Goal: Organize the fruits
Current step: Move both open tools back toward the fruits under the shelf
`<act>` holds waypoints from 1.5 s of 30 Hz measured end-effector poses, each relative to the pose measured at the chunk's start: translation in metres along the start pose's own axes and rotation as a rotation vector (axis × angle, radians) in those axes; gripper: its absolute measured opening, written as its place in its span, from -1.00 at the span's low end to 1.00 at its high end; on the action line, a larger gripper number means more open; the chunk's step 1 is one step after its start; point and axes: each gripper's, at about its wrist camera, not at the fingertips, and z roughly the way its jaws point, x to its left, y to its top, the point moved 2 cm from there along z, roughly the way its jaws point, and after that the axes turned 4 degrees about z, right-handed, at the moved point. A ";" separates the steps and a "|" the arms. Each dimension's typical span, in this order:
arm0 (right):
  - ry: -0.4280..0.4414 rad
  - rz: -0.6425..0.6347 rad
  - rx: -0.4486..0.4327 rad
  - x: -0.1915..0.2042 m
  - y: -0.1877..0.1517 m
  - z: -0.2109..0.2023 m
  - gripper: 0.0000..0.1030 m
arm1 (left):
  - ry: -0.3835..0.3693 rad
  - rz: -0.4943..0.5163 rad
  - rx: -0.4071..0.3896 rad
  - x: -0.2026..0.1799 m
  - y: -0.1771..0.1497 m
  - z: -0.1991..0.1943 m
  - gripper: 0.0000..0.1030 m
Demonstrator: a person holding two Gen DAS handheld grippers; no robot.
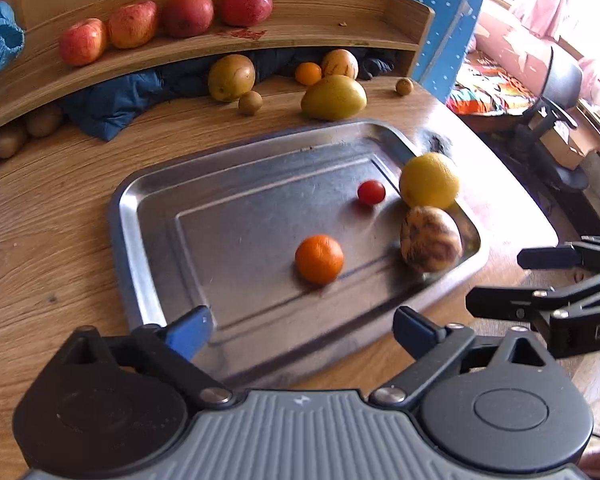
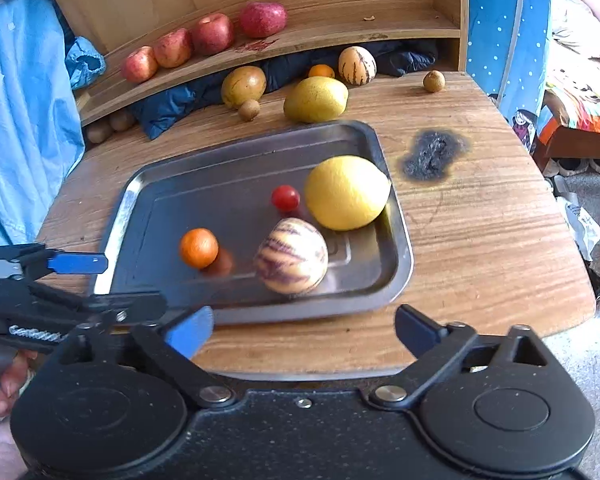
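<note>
A steel tray (image 1: pixel 240 216) (image 2: pixel 204 192) lies on the wooden table. In it are a small mandarin (image 1: pixel 319 259) (image 2: pixel 199 248), a cherry tomato (image 1: pixel 371 192) (image 2: pixel 285 198), a yellow citrus fruit (image 1: pixel 430 180) (image 2: pixel 347 193) and a purple-striped melon (image 1: pixel 431 239) (image 2: pixel 291 256). My left gripper (image 1: pixel 304 328) (image 2: pixel 120 284) hovers open over the tray's near left edge, holding nothing. My right gripper (image 2: pixel 303 330) (image 1: pixel 500 280) is open and empty too, just short of the tray's near right corner.
Behind the tray a curved wooden shelf (image 2: pixel 340 12) carries several red apples (image 1: pixel 140 24). Under and before it lie a mango (image 2: pixel 316 99), a second striped melon (image 2: pixel 357 65), a brownish-yellow round fruit (image 1: pixel 231 78), small brown fruits and dark blue cloth. A burn mark (image 2: pixel 432 154) lies right of the tray.
</note>
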 end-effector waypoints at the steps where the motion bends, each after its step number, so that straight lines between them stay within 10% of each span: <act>1: 0.001 0.004 0.005 0.000 -0.002 0.000 0.97 | 0.006 0.010 0.001 0.000 -0.003 -0.004 0.97; 19: 0.016 0.005 0.051 0.011 0.006 0.007 0.99 | 0.164 -0.022 0.100 0.032 -0.013 -0.022 0.99; 45: -0.123 0.066 -0.143 -0.009 0.102 0.045 0.99 | 0.092 0.033 0.025 0.064 0.144 0.085 0.99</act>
